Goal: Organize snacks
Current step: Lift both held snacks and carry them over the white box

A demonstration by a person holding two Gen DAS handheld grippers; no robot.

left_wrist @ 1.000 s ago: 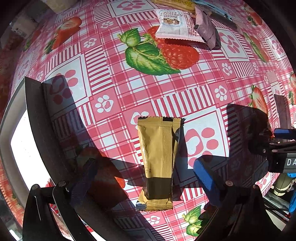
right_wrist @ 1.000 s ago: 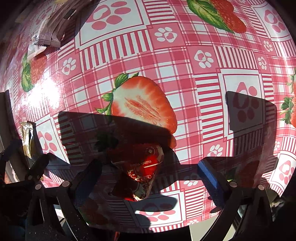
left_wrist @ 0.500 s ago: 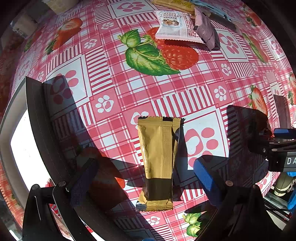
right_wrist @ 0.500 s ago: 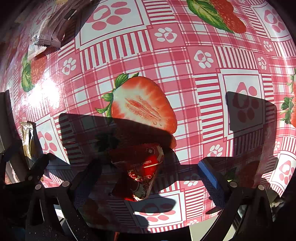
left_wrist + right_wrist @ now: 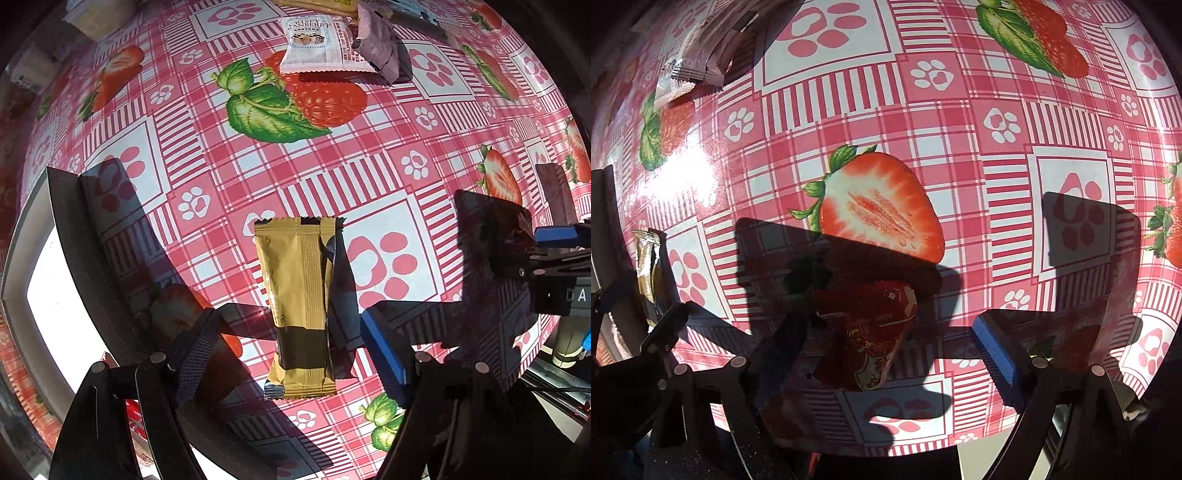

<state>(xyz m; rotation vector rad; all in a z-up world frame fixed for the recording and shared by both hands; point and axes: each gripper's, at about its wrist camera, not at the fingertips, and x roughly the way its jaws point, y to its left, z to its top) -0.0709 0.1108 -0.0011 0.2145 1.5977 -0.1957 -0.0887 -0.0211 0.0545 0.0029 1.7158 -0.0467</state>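
Note:
A gold and black snack packet [image 5: 301, 306] lies flat on the strawberry tablecloth, straight ahead of my left gripper [image 5: 291, 350]. The left gripper is open, its fingers either side of the packet's near end, not touching it. A red snack packet [image 5: 870, 332] lies in shadow between the fingers of my right gripper [image 5: 894, 354], which is open too. The gold packet also shows at the left edge of the right wrist view [image 5: 646, 266]. The right gripper's body [image 5: 554, 273] shows at the right of the left wrist view.
A white tray with a dark rim [image 5: 40, 280] sits at the left. A white cranberry packet [image 5: 317, 46] and a mauve packet [image 5: 376, 48] lie at the far side, with more packets behind. The mauve packet [image 5: 701, 59] shows at top left of the right wrist view.

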